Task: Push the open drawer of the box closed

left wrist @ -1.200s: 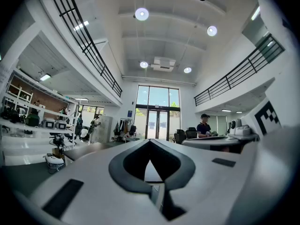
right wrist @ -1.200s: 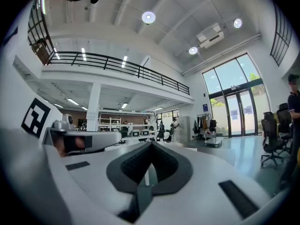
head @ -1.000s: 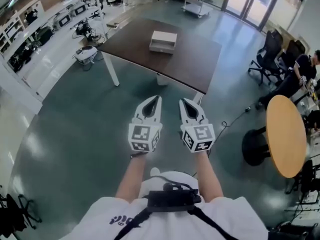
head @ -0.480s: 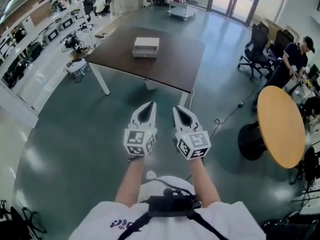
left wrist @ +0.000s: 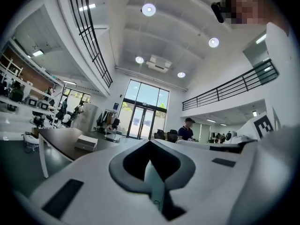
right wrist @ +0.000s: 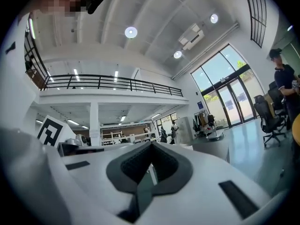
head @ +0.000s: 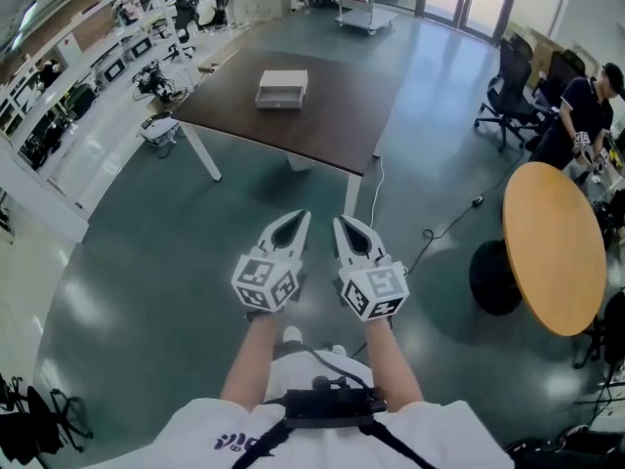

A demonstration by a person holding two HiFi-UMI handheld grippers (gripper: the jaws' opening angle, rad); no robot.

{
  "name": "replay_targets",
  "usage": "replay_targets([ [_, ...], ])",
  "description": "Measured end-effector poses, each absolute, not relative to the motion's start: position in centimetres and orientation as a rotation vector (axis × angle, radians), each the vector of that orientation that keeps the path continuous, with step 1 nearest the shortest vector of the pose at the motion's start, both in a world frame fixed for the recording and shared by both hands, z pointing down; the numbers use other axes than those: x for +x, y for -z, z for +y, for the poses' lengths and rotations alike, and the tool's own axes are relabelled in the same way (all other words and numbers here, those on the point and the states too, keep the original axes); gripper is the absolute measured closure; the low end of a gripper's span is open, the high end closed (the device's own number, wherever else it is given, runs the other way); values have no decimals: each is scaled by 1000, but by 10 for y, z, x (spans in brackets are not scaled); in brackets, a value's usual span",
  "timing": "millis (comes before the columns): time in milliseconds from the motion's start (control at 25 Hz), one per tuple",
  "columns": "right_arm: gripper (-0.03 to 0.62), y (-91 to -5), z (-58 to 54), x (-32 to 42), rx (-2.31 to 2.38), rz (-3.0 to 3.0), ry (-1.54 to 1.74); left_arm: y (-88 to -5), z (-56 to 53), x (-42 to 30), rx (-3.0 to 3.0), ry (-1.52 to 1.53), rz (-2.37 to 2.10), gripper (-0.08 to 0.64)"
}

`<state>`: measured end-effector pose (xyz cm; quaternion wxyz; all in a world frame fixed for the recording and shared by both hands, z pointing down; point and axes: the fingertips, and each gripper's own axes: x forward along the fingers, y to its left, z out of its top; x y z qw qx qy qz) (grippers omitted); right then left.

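Note:
A small white box (head: 281,90) with its drawer pulled out toward me sits on a dark brown table (head: 332,115) far ahead. The box (left wrist: 86,143) also shows small at the left of the left gripper view. My left gripper (head: 303,217) and right gripper (head: 339,223) hang side by side over the grey floor, well short of the table. Both are shut with nothing between the jaws. Each carries a marker cube near my hands.
A round wooden table (head: 554,245) on a black base stands at the right, with office chairs (head: 510,88) and a person (head: 584,108) behind it. A cable (head: 435,234) runs across the floor. Workbenches (head: 88,76) line the left wall.
The view has shifted a little; the table and box sit slightly farther left and higher. Both grippers stay shut and have drifted a bit lower and left.

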<state>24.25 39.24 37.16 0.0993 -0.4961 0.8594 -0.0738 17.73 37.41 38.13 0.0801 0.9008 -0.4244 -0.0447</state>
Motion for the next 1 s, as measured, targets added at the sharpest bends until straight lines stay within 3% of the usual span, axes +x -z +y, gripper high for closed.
replay_targets([
  [320,600,-379,395,238,-1426,2565,235,-386,366,152,2614,192,-1447,551],
  [520,600,-379,378,226,-1468,2513,279,-388,355,141,2699,27,-1530,551],
  [1000,600,-366,320,82,-1610,2463,184,-366,299,-10,2825,56,-1547,551],
])
